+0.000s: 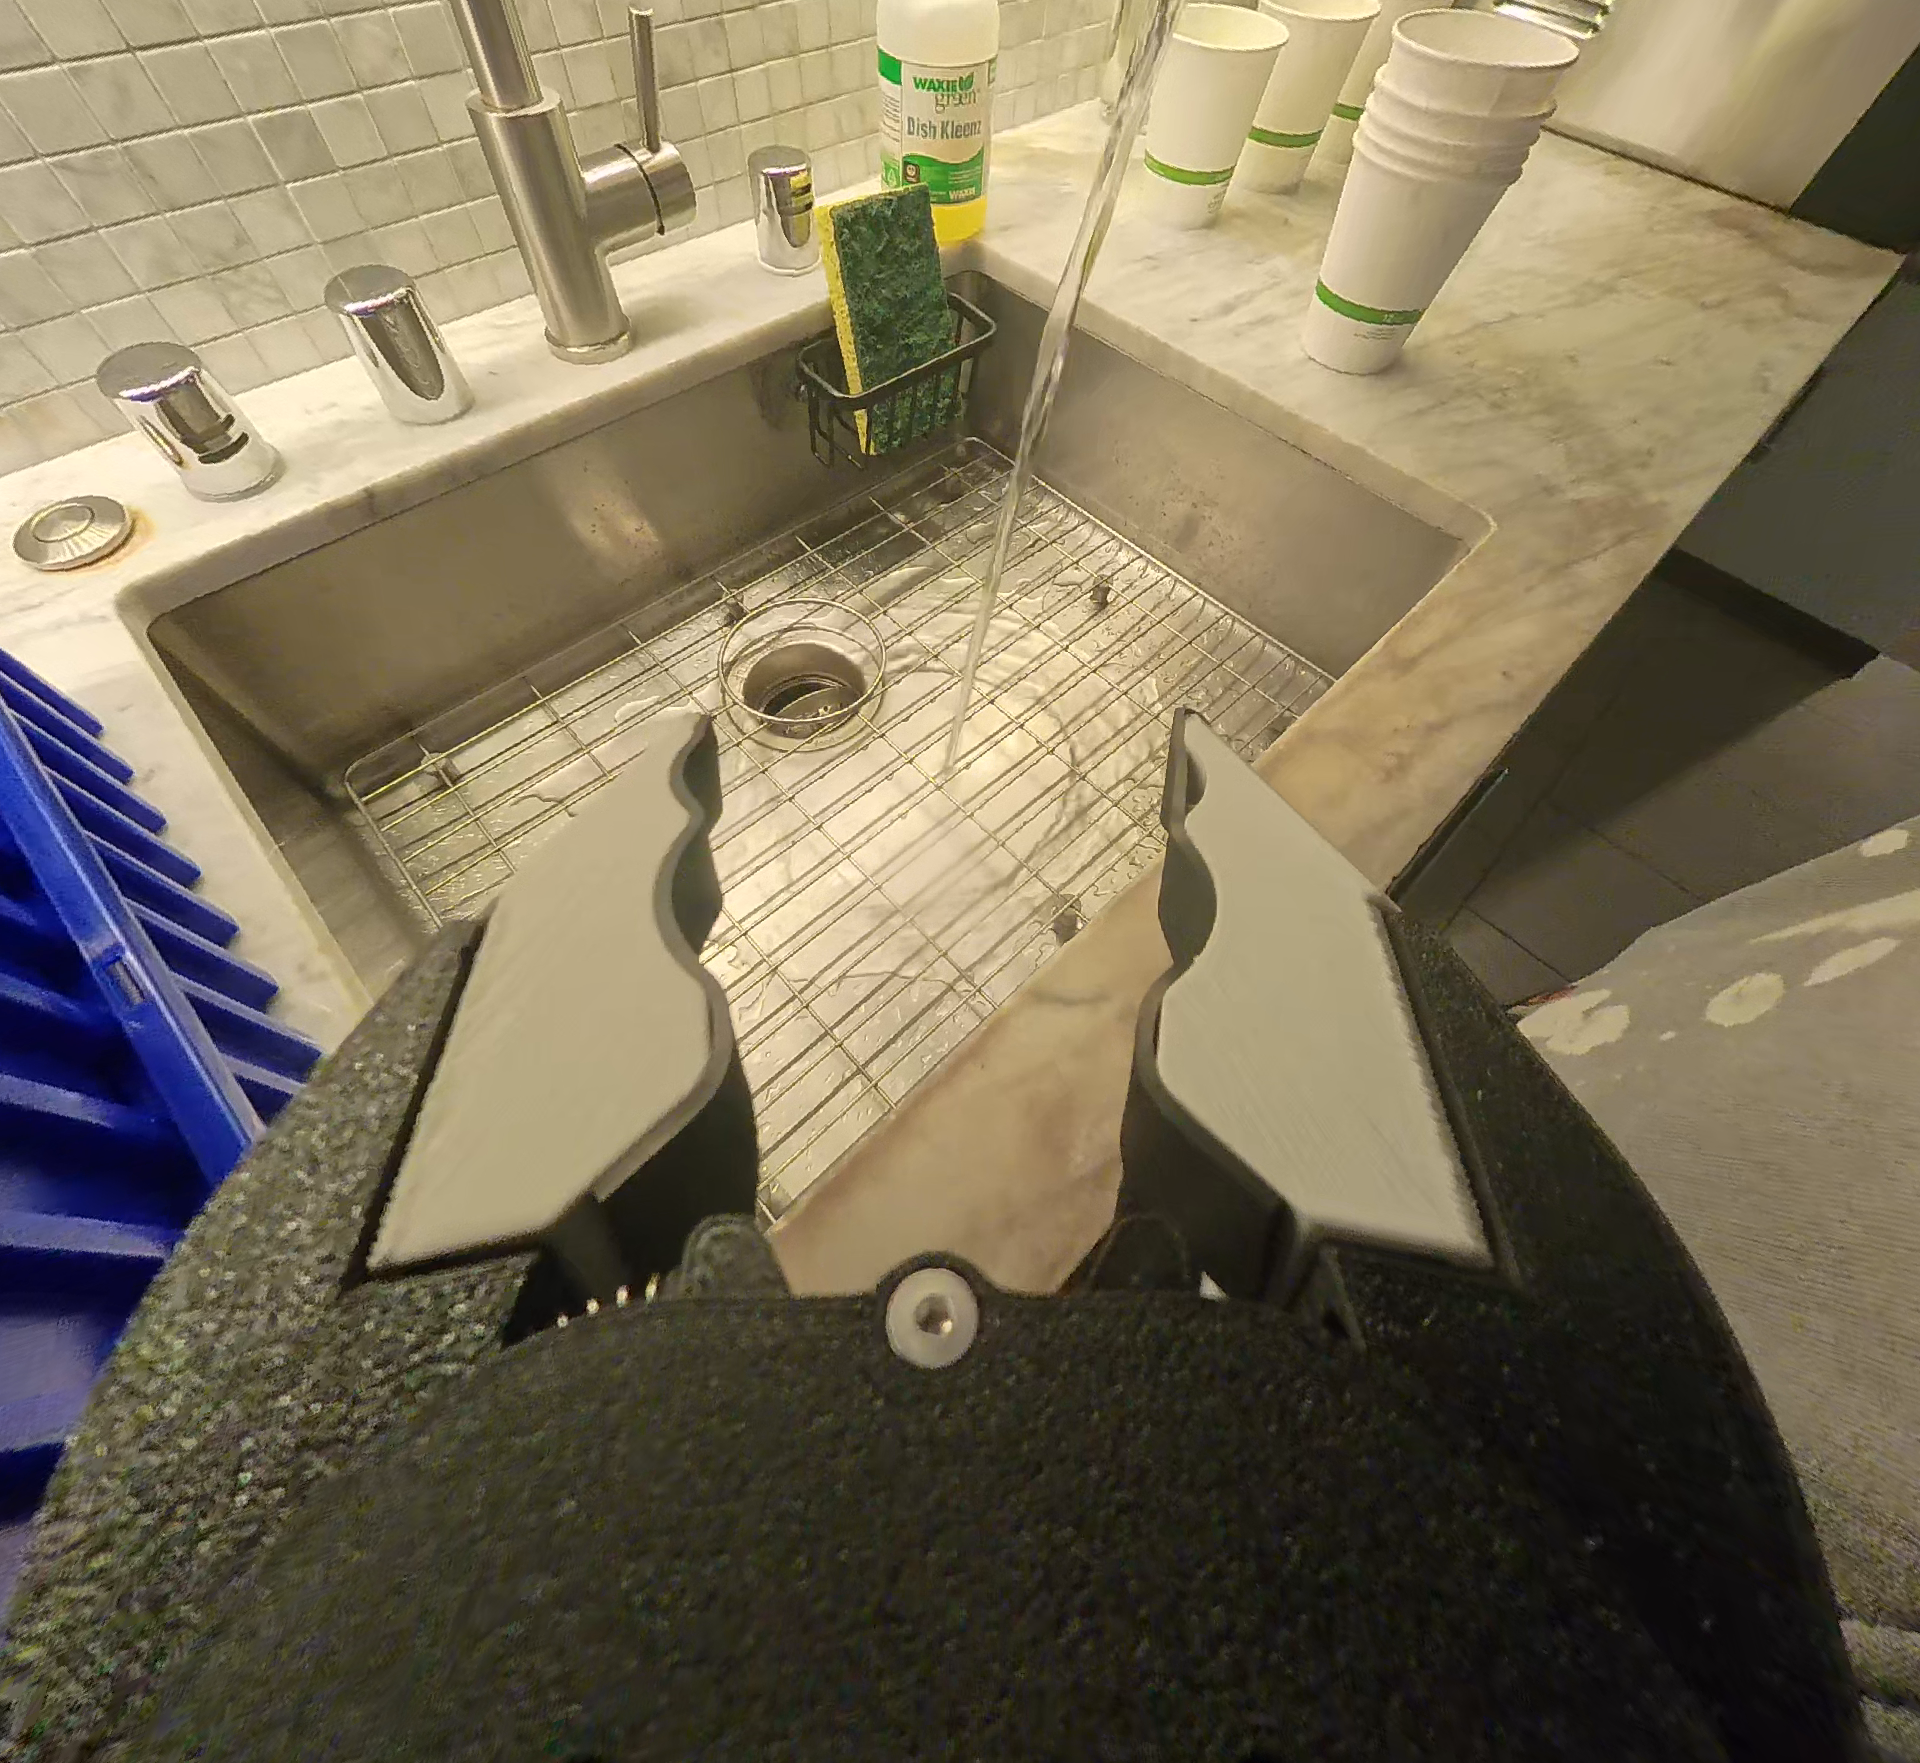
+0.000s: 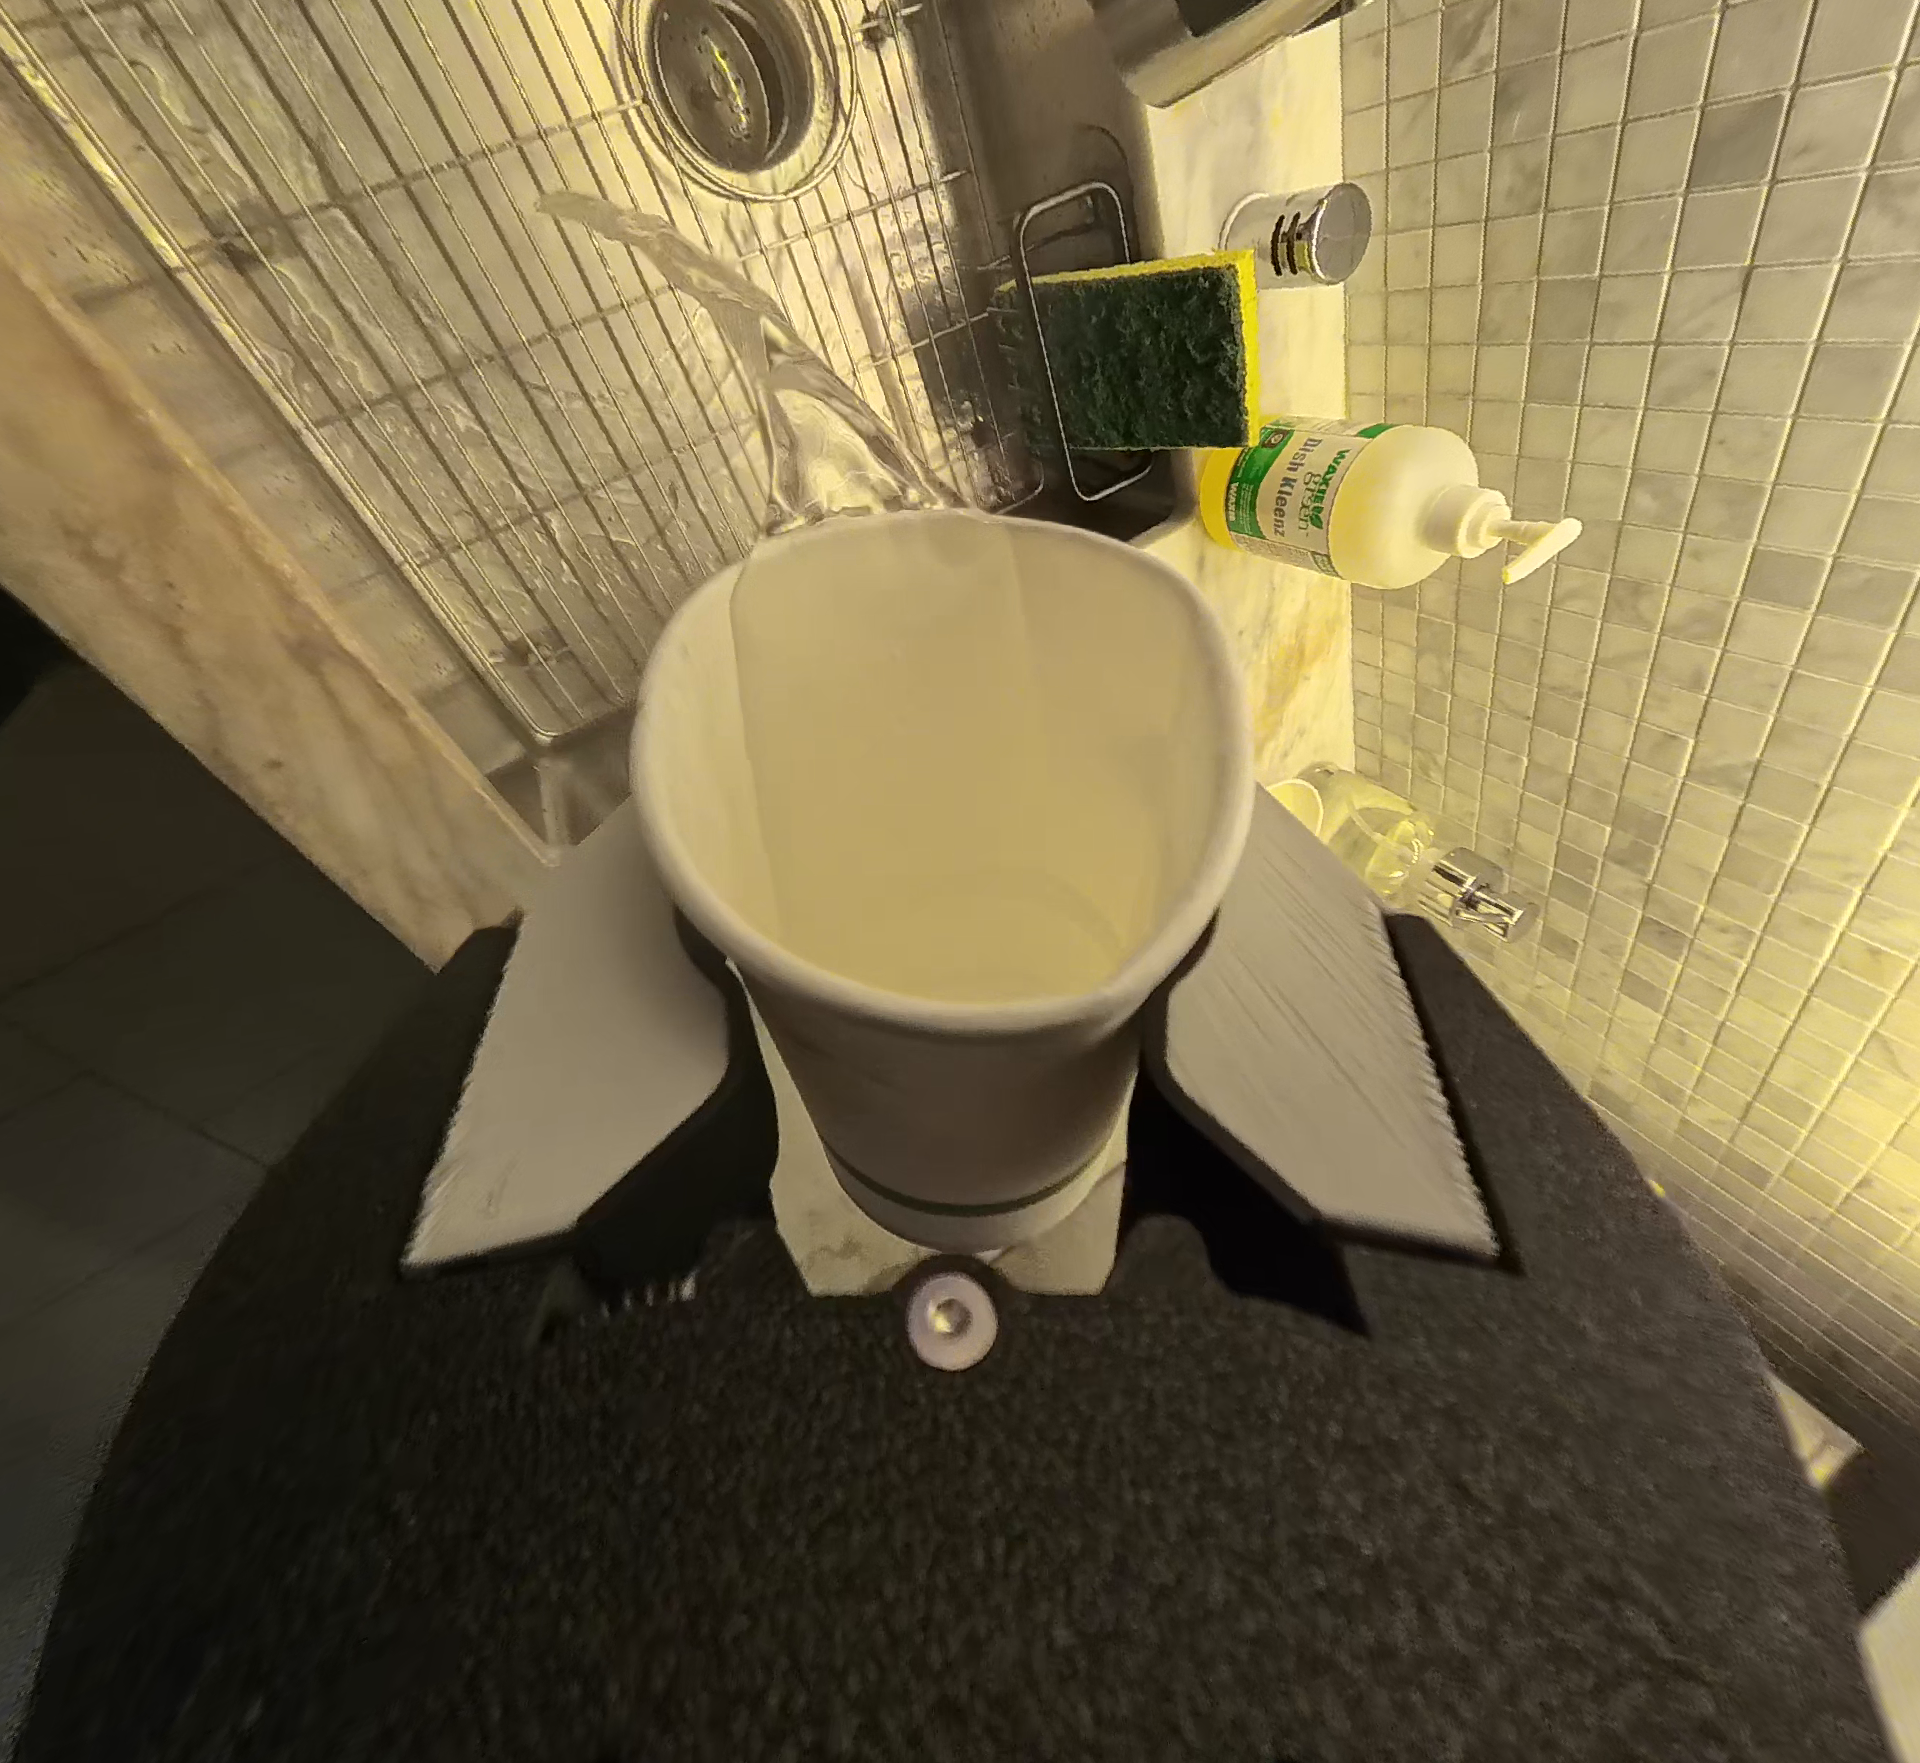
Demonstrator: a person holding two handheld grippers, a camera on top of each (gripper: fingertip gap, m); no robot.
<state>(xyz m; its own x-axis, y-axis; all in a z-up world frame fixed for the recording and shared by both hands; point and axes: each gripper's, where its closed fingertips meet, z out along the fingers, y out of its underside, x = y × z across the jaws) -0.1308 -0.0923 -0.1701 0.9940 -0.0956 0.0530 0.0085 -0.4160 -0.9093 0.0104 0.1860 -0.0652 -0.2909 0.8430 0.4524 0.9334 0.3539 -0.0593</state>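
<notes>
My right gripper (image 2: 940, 840) is shut on a white paper cup (image 2: 935, 778) and holds it tilted over the steel sink (image 2: 997, 72). A stream of water (image 2: 810, 404) runs off the cup's far rim onto the wire sink grid (image 2: 416, 259). The same water stream (image 1: 1049, 363) shows in the left wrist view, falling from the top right onto the wire grid (image 1: 883, 830) near the drain (image 1: 802, 674). My left gripper (image 1: 940, 757) is open and empty, hovering above the sink's front right corner.
A faucet (image 1: 520, 155), a dish soap bottle (image 1: 937, 82) and a green-yellow sponge (image 1: 883, 300) in a black caddy stand at the sink's back. Stacks of paper cups (image 1: 1423, 196) stand on the marble counter (image 1: 1558, 425) at right. A blue rack (image 1: 94, 1038) is at left. There is about 35 centimeters between the tips of the two grippers.
</notes>
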